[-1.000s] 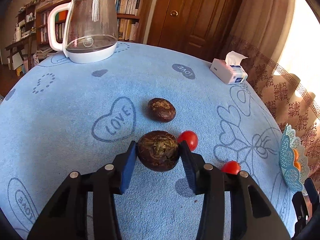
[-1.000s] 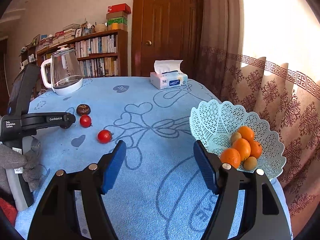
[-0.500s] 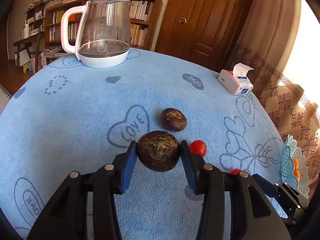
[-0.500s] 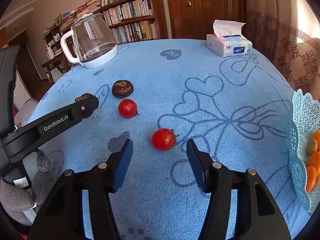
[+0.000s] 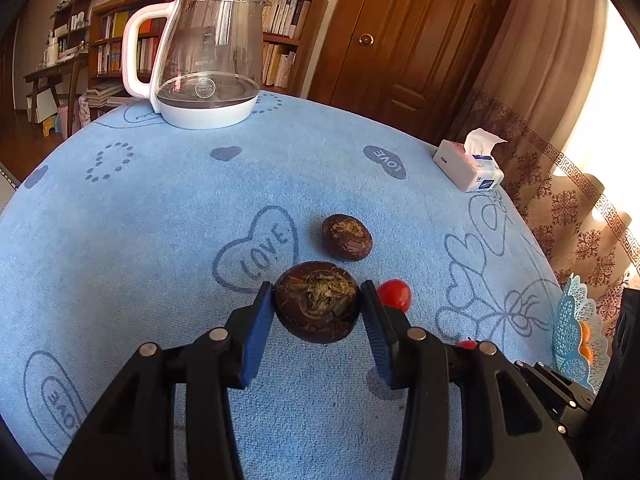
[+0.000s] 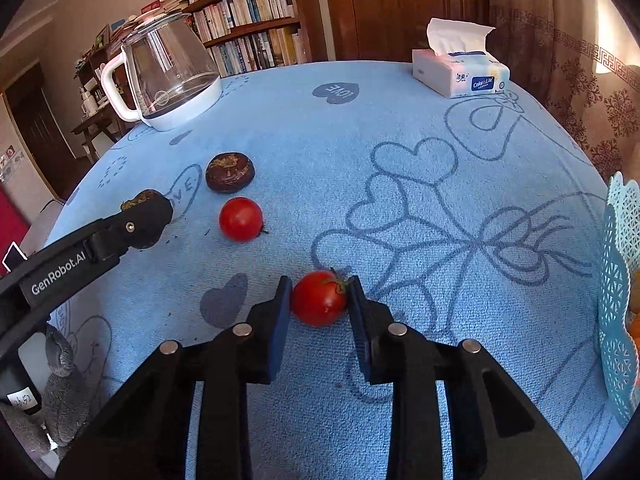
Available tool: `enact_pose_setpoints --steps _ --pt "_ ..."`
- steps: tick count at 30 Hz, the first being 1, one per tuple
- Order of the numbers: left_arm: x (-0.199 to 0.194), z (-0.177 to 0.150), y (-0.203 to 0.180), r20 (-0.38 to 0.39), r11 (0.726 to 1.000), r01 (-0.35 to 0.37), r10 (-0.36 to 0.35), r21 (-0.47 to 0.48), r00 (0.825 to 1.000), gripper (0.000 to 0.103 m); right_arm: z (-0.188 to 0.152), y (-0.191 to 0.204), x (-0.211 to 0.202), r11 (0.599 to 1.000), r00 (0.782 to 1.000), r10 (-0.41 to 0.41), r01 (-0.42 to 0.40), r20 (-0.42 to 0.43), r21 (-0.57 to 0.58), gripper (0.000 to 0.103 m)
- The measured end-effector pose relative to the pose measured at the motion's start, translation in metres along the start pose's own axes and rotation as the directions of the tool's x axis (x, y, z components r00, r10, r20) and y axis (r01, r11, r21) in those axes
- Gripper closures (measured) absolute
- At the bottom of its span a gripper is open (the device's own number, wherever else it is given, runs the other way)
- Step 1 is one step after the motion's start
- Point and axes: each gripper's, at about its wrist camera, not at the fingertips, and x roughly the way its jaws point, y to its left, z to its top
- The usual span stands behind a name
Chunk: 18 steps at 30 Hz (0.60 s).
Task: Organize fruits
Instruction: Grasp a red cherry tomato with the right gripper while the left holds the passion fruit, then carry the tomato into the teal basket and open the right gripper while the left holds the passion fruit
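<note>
My left gripper (image 5: 317,309) is shut on a dark brown water chestnut (image 5: 318,298), held just above the blue cloth. A second chestnut (image 5: 347,237) lies beyond it, and a red tomato (image 5: 394,295) sits to its right. In the right wrist view my right gripper (image 6: 319,301) is shut on another tomato (image 6: 317,298) that rests on the cloth, with both pads against its sides. The loose tomato (image 6: 240,219) and loose chestnut (image 6: 229,172) lie to the left, near the left gripper (image 6: 146,218). A pale blue lattice basket (image 6: 618,280) stands at the right edge.
A glass kettle (image 5: 208,60) with a white base stands at the table's far side. A tissue box (image 5: 468,164) sits far right. The basket (image 5: 568,328) holds oranges (image 5: 585,338). Bookshelves and a wooden door lie beyond the table.
My right gripper swung left and down from beside the basket to the near tomato and closed on it. The left gripper stayed put with its chestnut.
</note>
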Motion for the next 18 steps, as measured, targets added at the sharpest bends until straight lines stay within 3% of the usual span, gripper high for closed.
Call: enact_pose_setpoints --steps 8,18 --pt "-0.001 -0.001 -0.005 -0.002 1.0 0.008 -0.008 0.015 1.0 0.059 -0.003 -0.007 -0.034 1.0 0.998 -0.004 0.002 0.06 0.03 0.074" --pt "-0.002 -0.004 -0.009 -0.002 0.999 0.017 -0.017 0.029 1.0 0.058 -0.002 -0.044 -0.088 0.992 0.986 -0.07 0.052 0.154 0.119 0.074"
